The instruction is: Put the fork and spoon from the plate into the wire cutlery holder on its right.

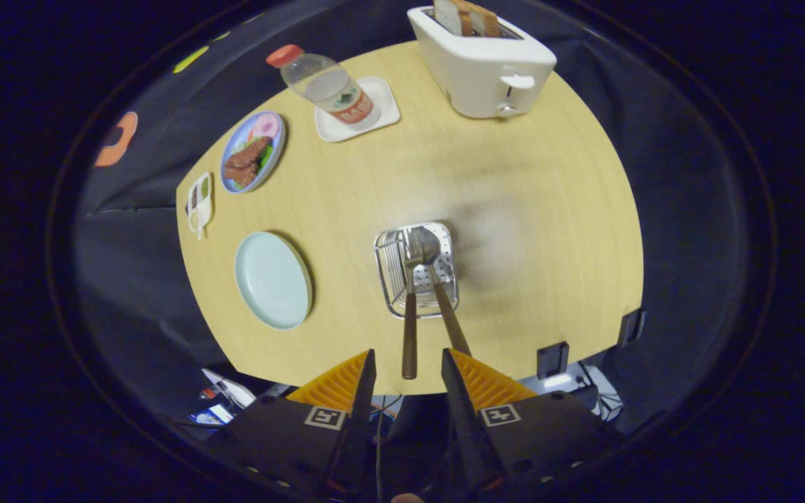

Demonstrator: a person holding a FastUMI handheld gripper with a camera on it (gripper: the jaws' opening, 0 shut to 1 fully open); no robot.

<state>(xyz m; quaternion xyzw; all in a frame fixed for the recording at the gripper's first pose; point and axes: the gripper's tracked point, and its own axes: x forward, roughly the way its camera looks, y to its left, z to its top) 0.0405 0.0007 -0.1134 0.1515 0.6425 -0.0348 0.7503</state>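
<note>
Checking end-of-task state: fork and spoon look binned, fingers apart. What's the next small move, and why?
Probably just back the gripper straight away. Fork and spoon both stand in the wire cutlery holder, the plate is bare, and the open fingers press on nothing, though both handles rise near them.

The place is a staged recording booth dressed as a dining corner: black cloth (689, 209) hangs all around a light wooden desk (549, 230). Household props sit on it, a toaster (486, 66) with bread at the far edge, a water bottle (325, 87) on a small tray, a plate of food (252, 151). Cables and equipment (224, 405) lie on the floor below the near edge.
</note>
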